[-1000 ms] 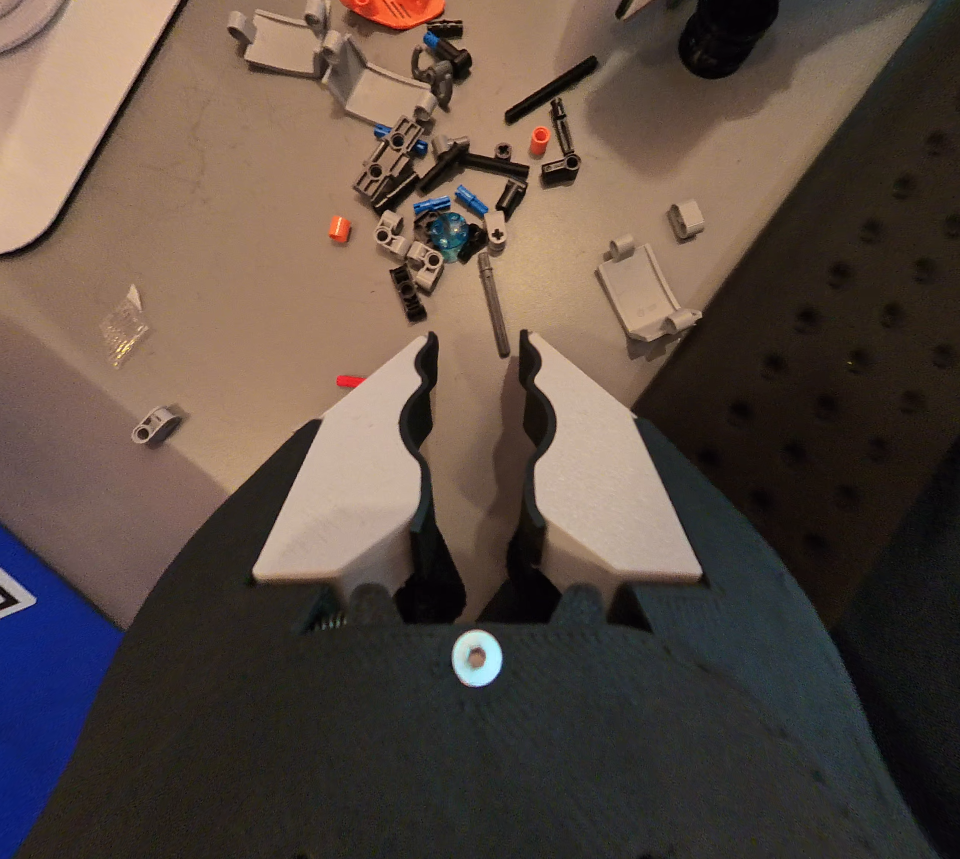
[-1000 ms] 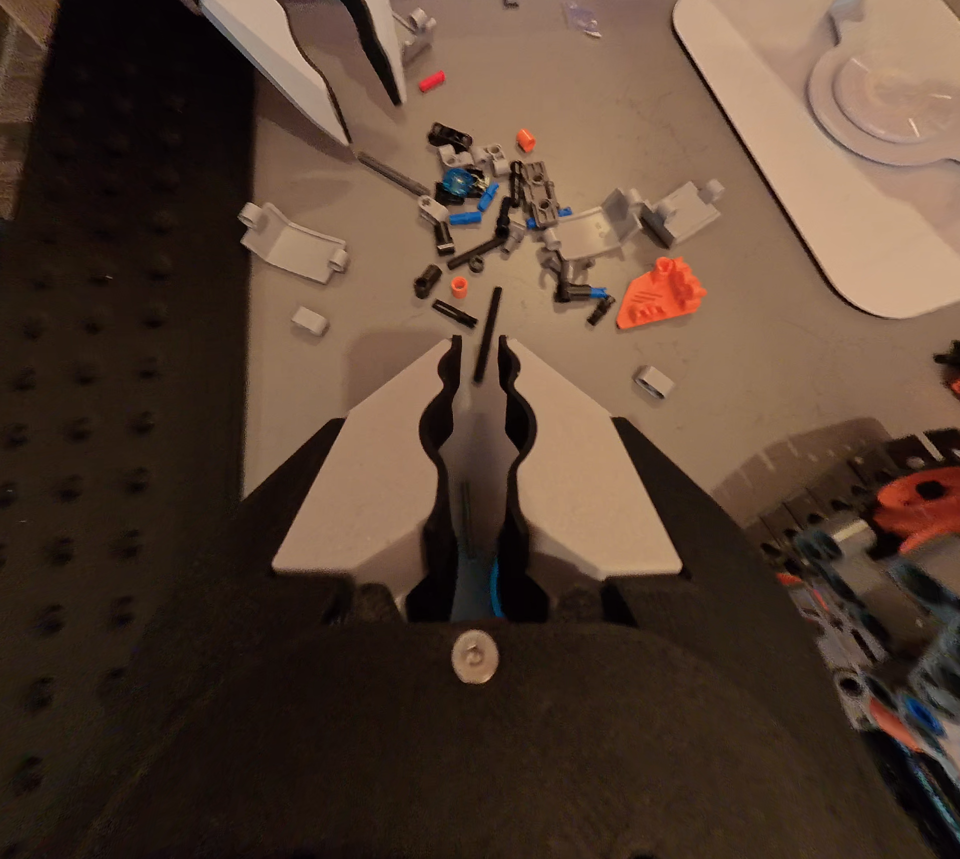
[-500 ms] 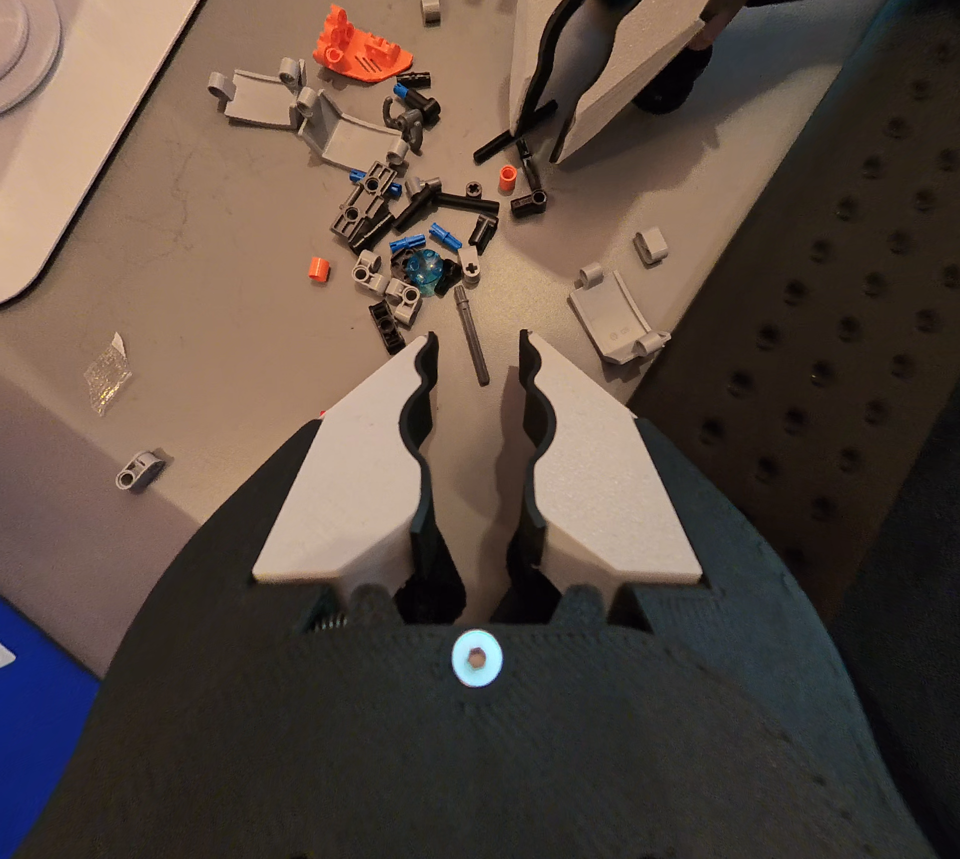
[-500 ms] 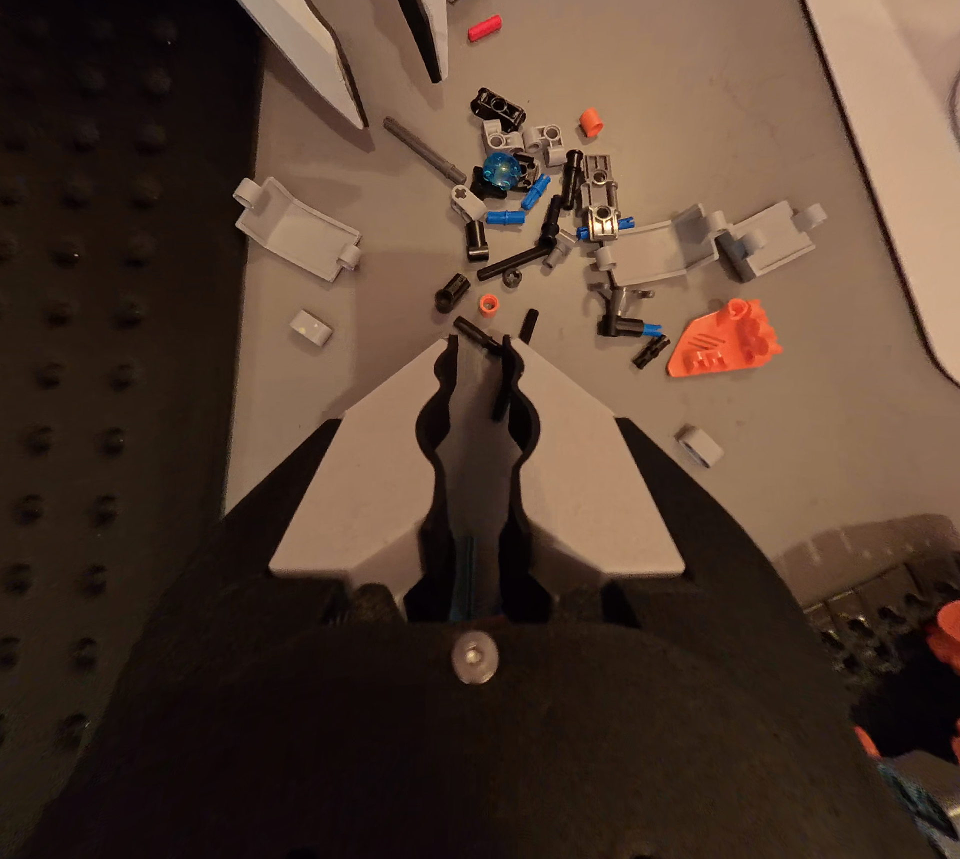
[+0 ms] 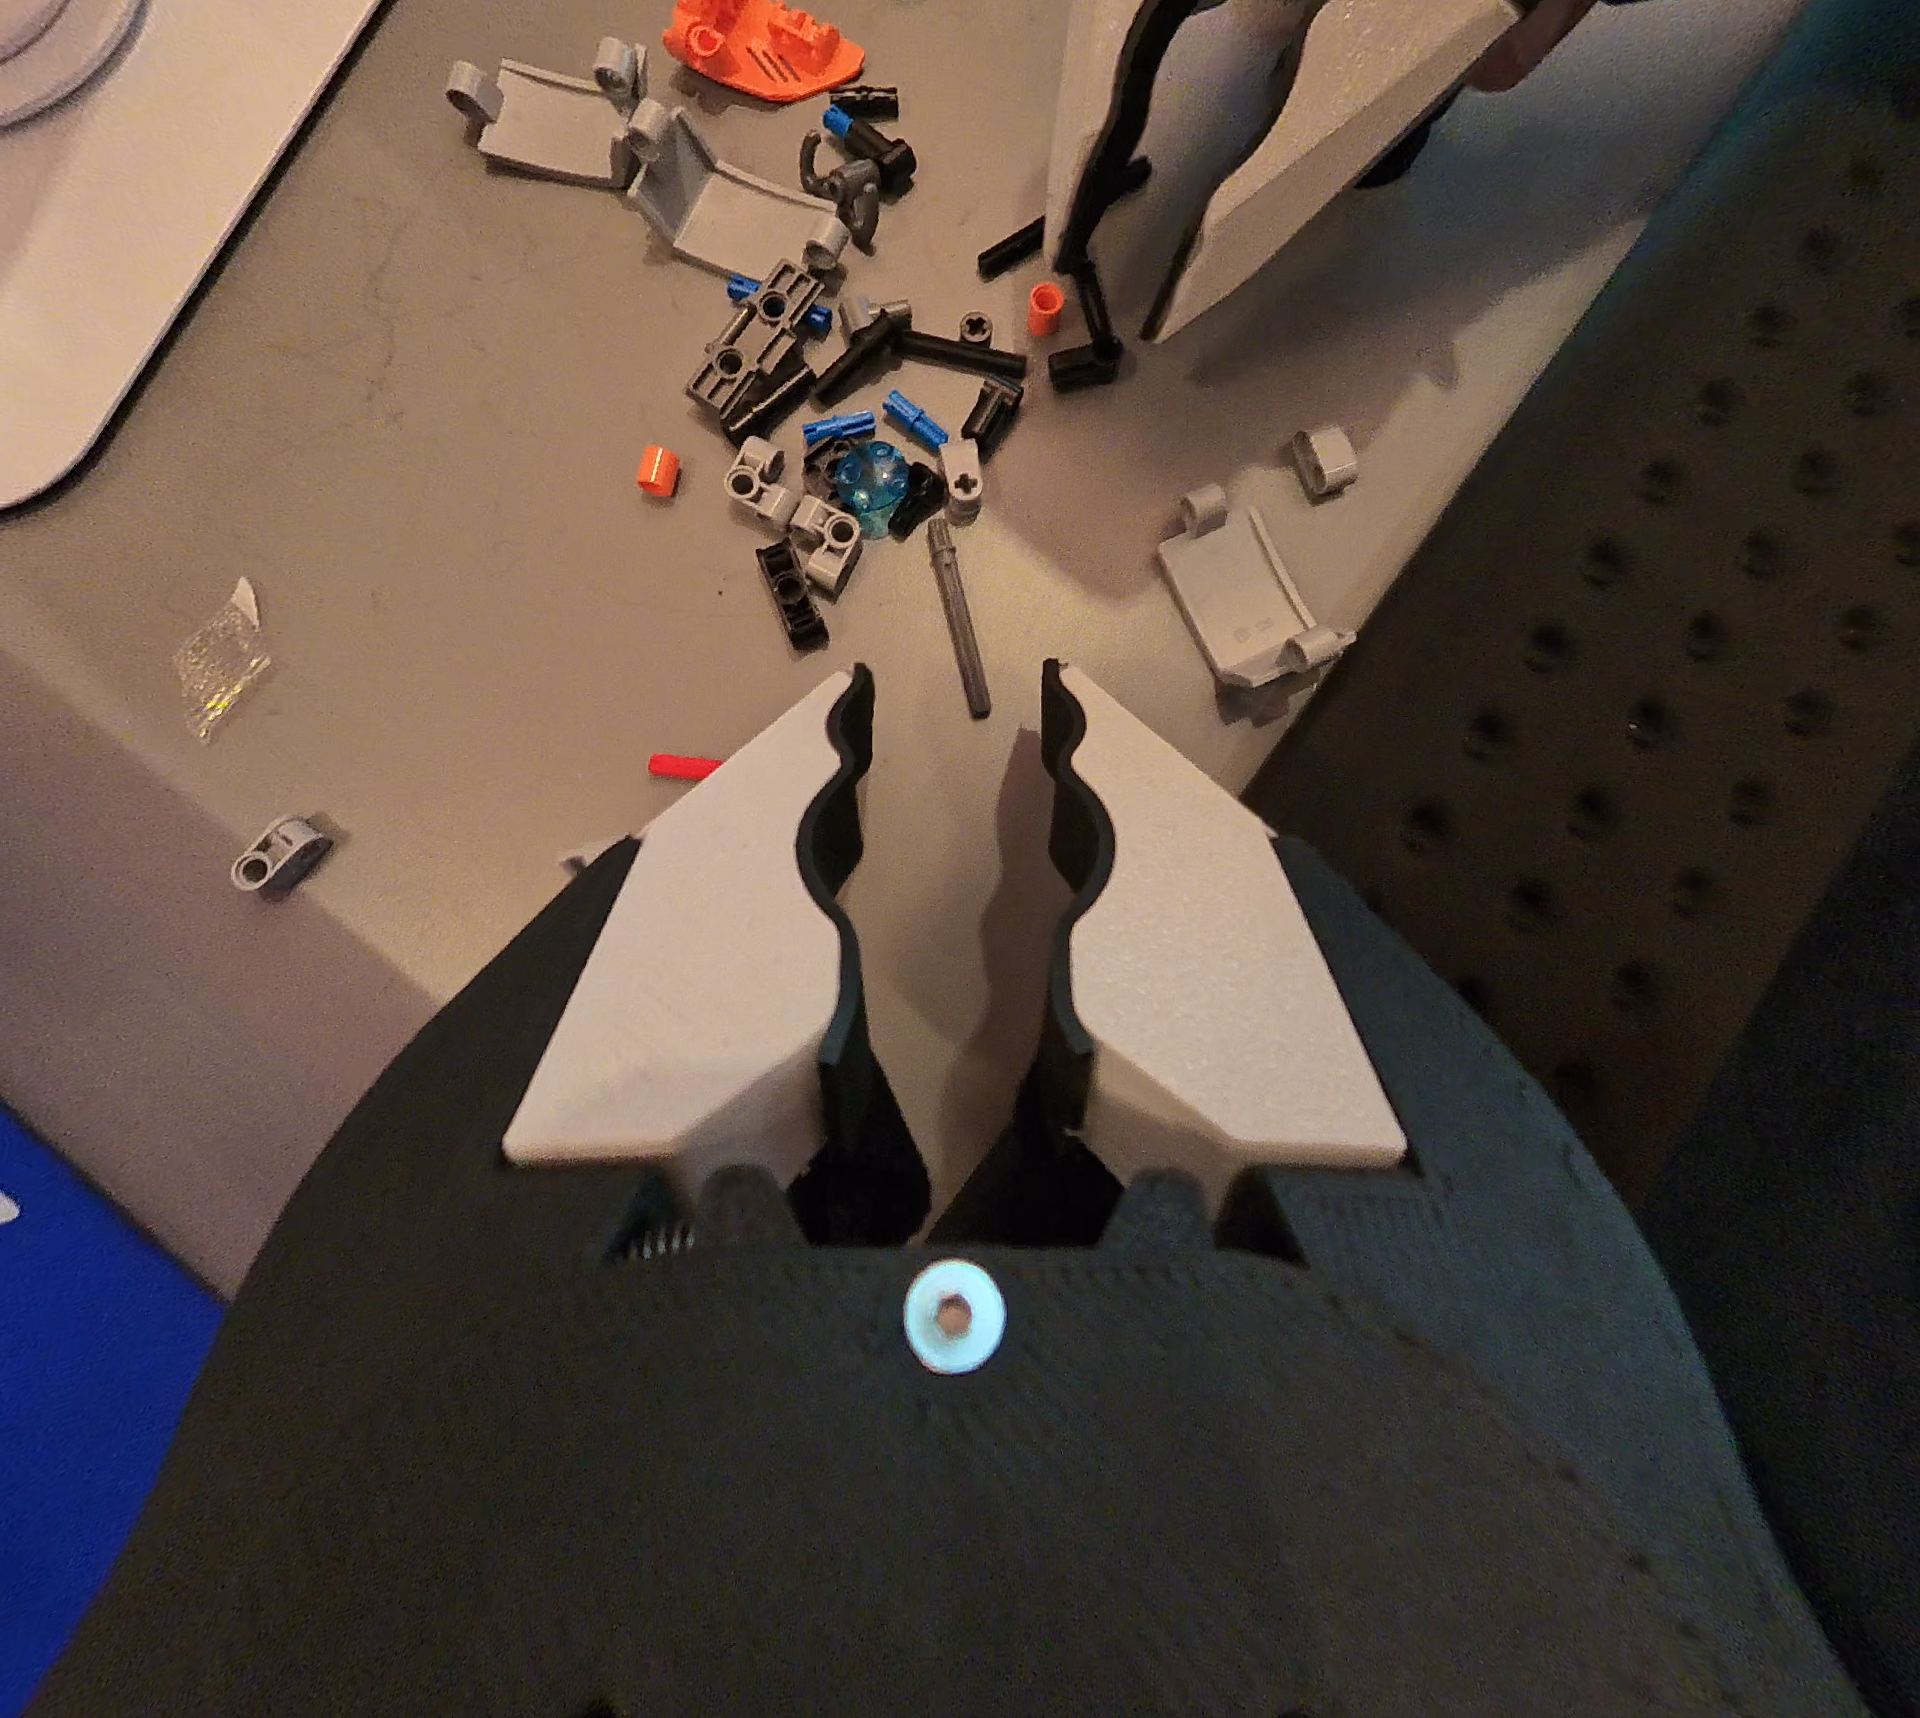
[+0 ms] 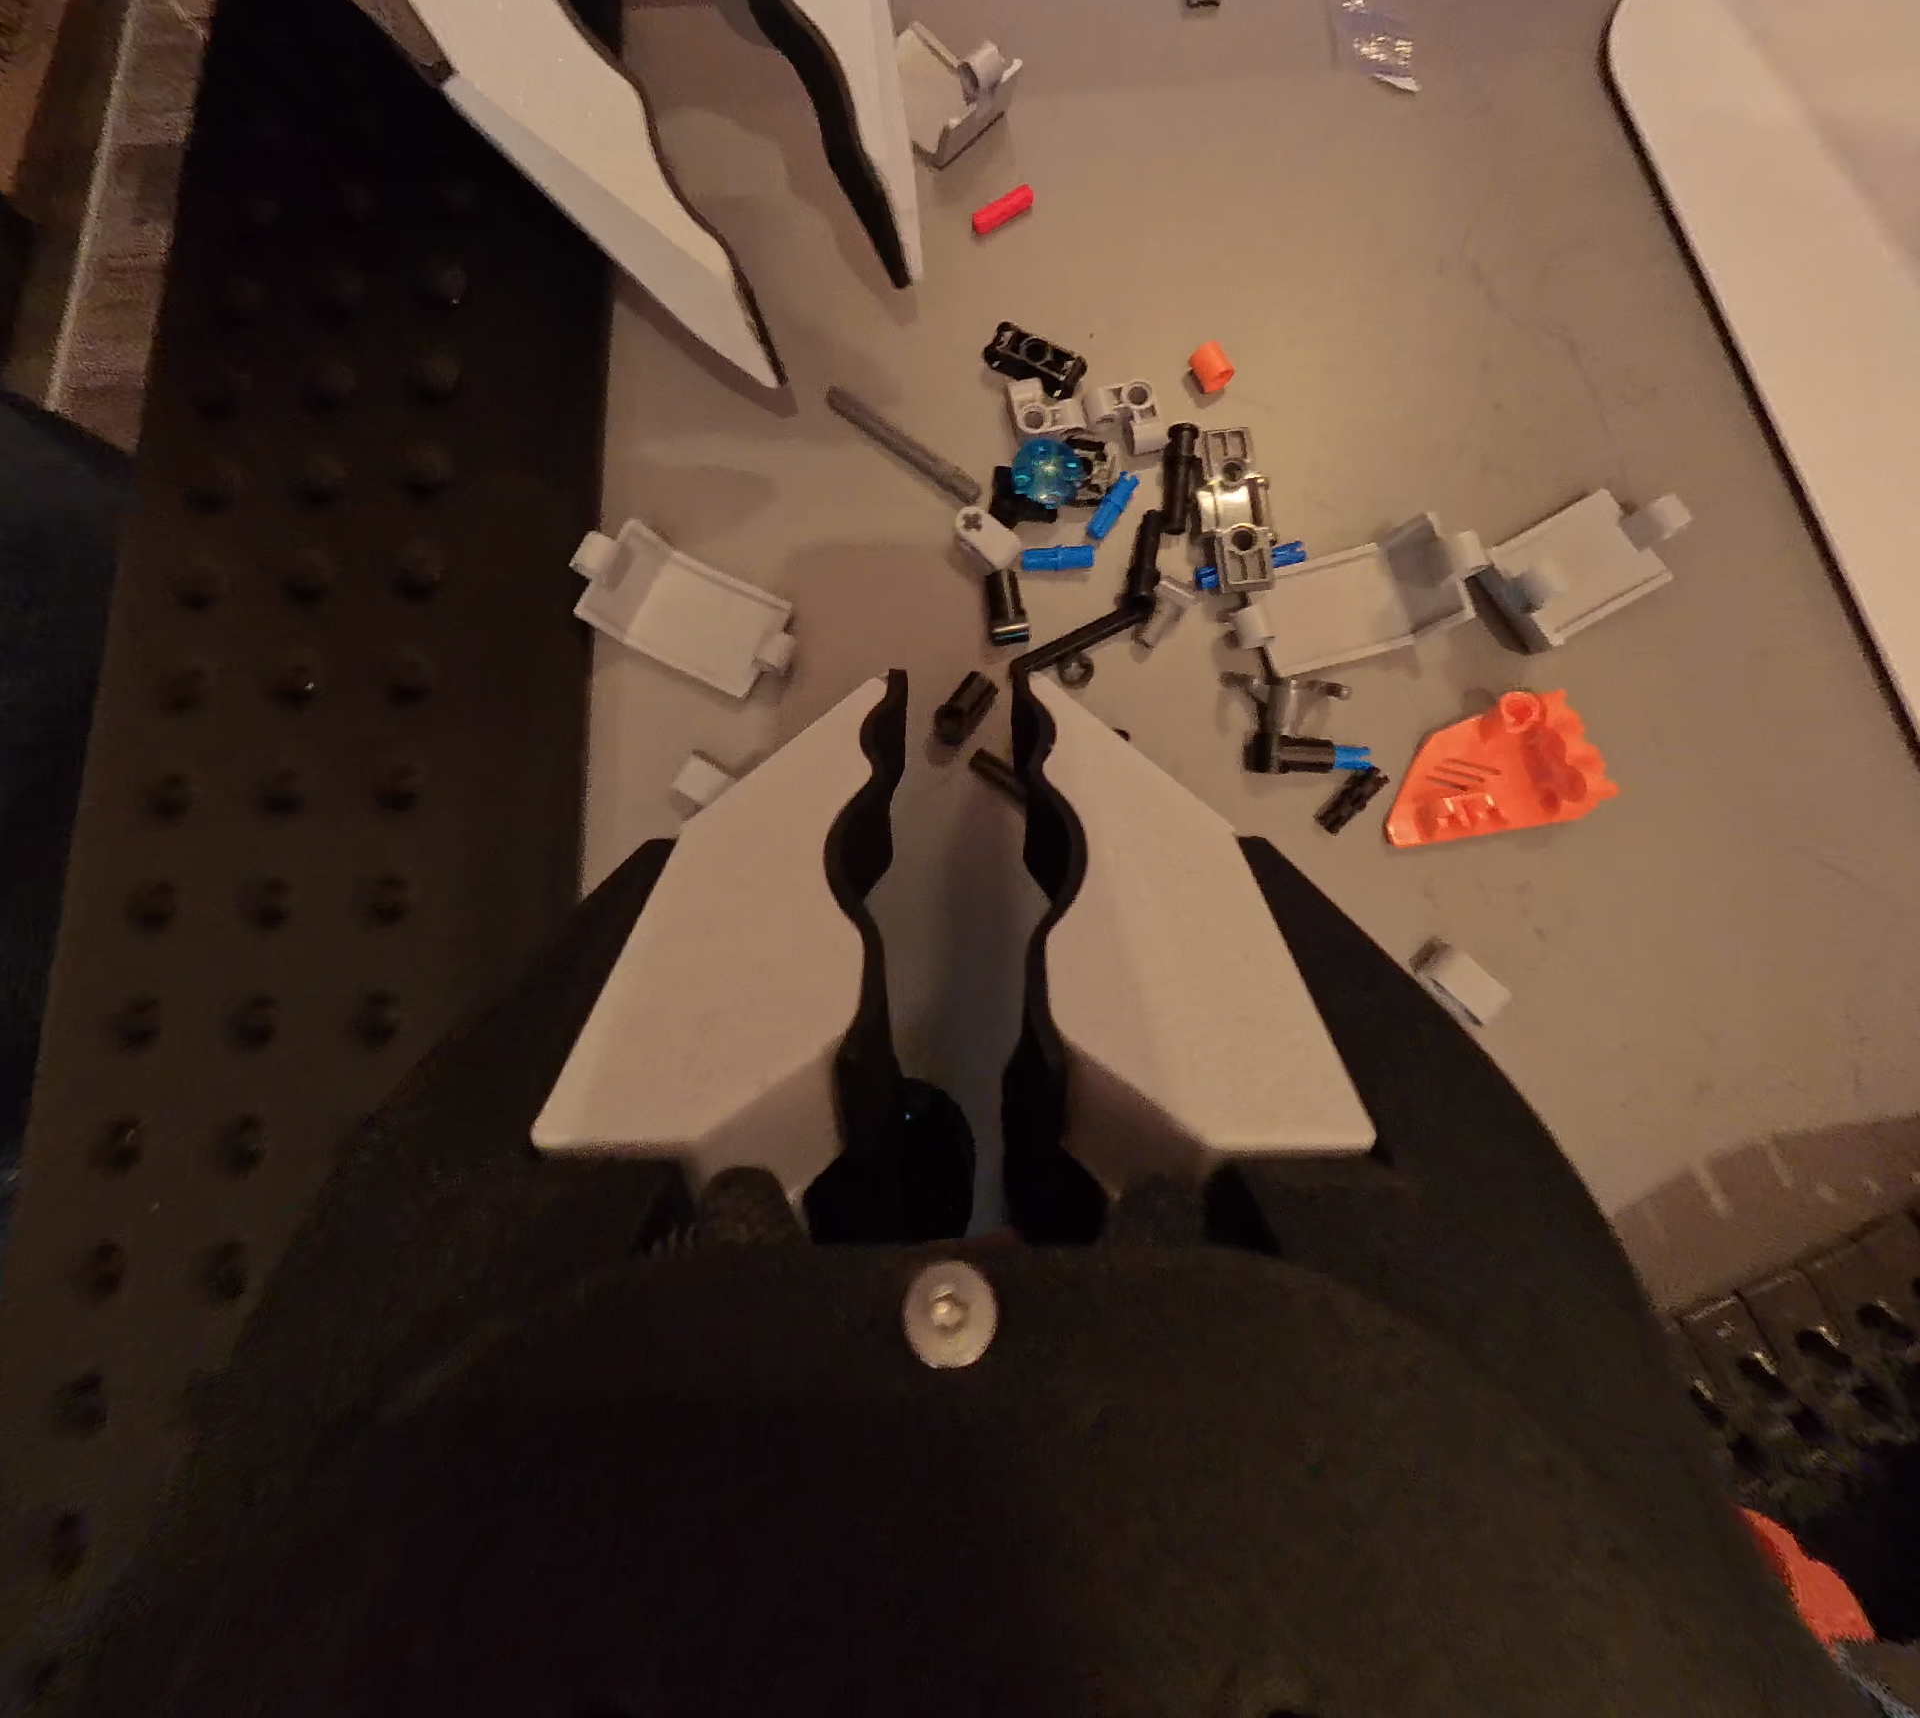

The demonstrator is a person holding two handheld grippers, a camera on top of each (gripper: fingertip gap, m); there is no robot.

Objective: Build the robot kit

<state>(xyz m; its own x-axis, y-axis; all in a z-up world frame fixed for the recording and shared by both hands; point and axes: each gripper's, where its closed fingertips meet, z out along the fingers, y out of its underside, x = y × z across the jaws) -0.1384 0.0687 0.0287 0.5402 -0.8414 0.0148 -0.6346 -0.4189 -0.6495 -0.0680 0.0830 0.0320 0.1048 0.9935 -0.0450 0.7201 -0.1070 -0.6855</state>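
Your left gripper (image 5: 951, 681) had its jaws apart with nothing between them, hovering over the grey table (image 5: 416, 421). The near end of a grey axle (image 5: 958, 619) lay just ahead of the gap between the fingertips, and a red pin (image 5: 681, 766) showed at the outer edge of the left finger. Your right gripper (image 6: 956, 686) also had its jaws apart, more narrowly, its tips low at the table. A small black connector (image 6: 962, 704) lay just ahead of the gap, and a short black pin (image 6: 995, 770) lay against the inner edge of the right finger; I could not tell whether either was pinched.

Beyond both sets of tips the loose pile spread out: a clear blue dome (image 5: 873, 484), blue pins (image 6: 1058, 559), a long black axle (image 6: 1081, 638), grey hole bricks (image 5: 756, 484) and two orange bushes (image 5: 1045, 309).

Farther out lay an orange wedge (image 6: 1496, 775), two joined grey panels (image 6: 1455, 577), a single grey panel (image 5: 1242, 598) near the black studded mat (image 5: 1621, 733), a scrap of clear plastic (image 5: 220, 660), and a white base (image 5: 208, 58) at the far edge.
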